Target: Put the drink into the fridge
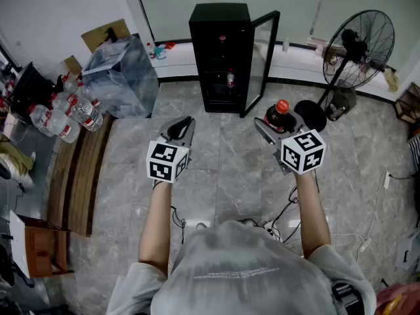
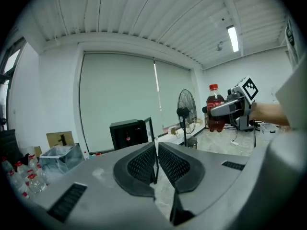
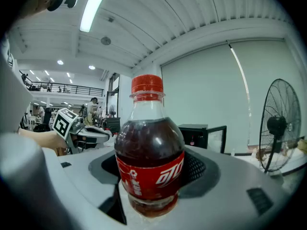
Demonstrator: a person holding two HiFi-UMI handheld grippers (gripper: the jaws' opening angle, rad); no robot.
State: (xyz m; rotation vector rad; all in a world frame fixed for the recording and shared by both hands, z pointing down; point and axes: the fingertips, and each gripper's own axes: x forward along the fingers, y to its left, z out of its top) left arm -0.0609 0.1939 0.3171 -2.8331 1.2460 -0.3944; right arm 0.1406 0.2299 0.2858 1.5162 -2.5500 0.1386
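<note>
A cola bottle (image 3: 149, 162) with a red cap and red label stands upright between the jaws of my right gripper (image 1: 279, 125), which is shut on it; the same cola bottle (image 1: 279, 113) shows in the head view and as a small cola bottle (image 2: 215, 108) in the left gripper view. My left gripper (image 1: 178, 129) is shut with nothing in it, its black pads (image 2: 141, 166) pressed together. The small black fridge (image 1: 220, 56) stands ahead on the floor, its glass door (image 1: 262, 59) swung open to the right. A bottle (image 1: 230, 78) stands on a lower shelf inside.
A standing fan (image 1: 356, 52) is right of the fridge, its base near my right gripper. A clear plastic bin (image 1: 120, 74) and several water bottles (image 1: 65, 117) sit at the left beside a wooden bench (image 1: 79, 176). Cables (image 1: 282, 212) lie on the tiled floor.
</note>
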